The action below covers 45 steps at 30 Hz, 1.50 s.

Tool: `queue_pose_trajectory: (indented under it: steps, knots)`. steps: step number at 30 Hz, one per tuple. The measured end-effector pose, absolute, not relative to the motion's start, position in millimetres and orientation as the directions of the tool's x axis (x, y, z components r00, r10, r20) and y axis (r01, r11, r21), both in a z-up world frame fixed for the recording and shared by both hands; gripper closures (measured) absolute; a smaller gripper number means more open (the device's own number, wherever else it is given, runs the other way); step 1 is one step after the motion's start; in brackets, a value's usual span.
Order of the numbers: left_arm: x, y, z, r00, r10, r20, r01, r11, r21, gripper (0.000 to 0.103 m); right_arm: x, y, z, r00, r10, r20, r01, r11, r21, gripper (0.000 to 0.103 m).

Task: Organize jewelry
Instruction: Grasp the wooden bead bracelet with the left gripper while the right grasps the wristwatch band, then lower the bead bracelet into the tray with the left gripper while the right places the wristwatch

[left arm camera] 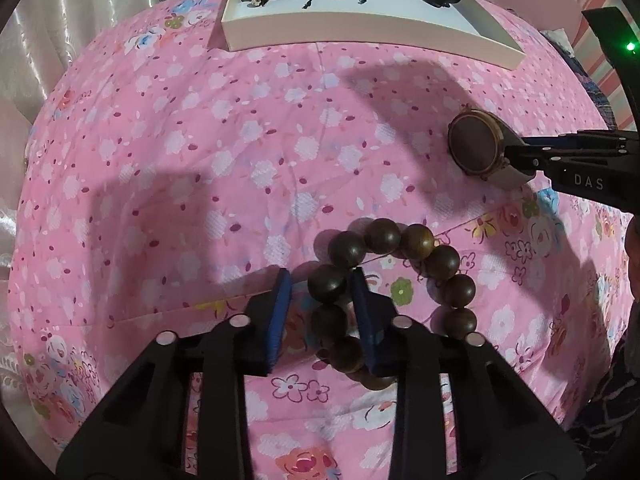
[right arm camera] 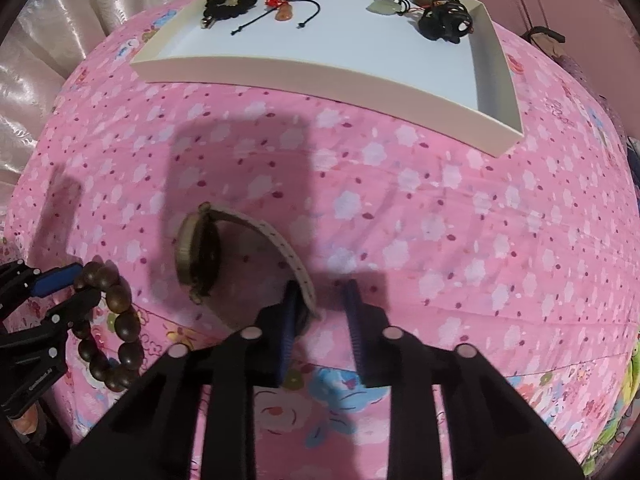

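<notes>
The dark wooden bead bracelet point(left arm camera: 396, 280) is straddled by the left gripper point(left arm camera: 320, 308), whose narrowed fingers enclose its left side on the pink floral bedsheet point(left arm camera: 180, 160). To the right, the watch point(right arm camera: 200, 252) is caught by its pale strap against one finger of the right gripper point(right arm camera: 324, 320); a firm pinch cannot be told. Far off lies the white tray point(right arm camera: 320, 76) of jewelry.

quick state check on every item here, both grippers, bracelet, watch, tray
left gripper: jaws partly closed astride the bracelet's beads, no clear pinch
bead bracelet: lying on the bedspread, intact loop
right gripper: jaws partly closed at the watch strap, grip unclear
watch: on its side, strap arched
tray: holds several pieces along its far side
</notes>
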<state>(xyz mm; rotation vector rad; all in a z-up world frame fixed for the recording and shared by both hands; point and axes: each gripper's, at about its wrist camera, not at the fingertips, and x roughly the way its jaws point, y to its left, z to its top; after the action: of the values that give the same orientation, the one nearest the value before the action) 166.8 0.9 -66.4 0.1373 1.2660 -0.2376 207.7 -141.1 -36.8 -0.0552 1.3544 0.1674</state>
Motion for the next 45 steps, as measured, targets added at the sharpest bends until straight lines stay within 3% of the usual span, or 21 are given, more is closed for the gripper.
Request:
queue_pose_trajectory:
  steps: [2, 10, 25, 33, 45]
  knots:
    - [166.1, 3.4, -66.0, 0.28, -0.105, -0.954, 0.252, 0.967, -0.032, 0.086, 206.1, -136.4, -36.5, 0.209, 0.091, -0.974, -0.16, 0.985, 0.058, 0.089]
    - [164.0, 2.6, -65.4, 0.29, -0.118, -0.95, 0.247, 0.968, -0.045, 0.086, 200.9, -129.5, -34.8, 0.224, 0.106, -0.969, -0.17, 0.983, 0.068, 0.094]
    - [138.8, -0.7, -21.4, 0.419, -0.183, -0.889, 0.291, 0.955, -0.06, 0.086, 197.5, -158.2, -9.6, 0.321, 0.091, -0.943, -0.124, 0.991, 0.053, 0.095]
    - [131.9, -17.6, 9.7, 0.502, -0.169, -0.848, 0.326, 0.946, 0.005, 0.086, 198.9, -166.1, 0.0, 0.358, 0.082, -0.93, -0.099, 0.994, 0.05, 0.094]
    - [172.4, -24.3, 58.1, 0.587, -0.158, -0.794, 0.301, 0.953, 0.032, 0.086, 225.8, -185.8, 33.0, 0.446, 0.086, -0.891, -0.031, 0.996, 0.081, 0.094]
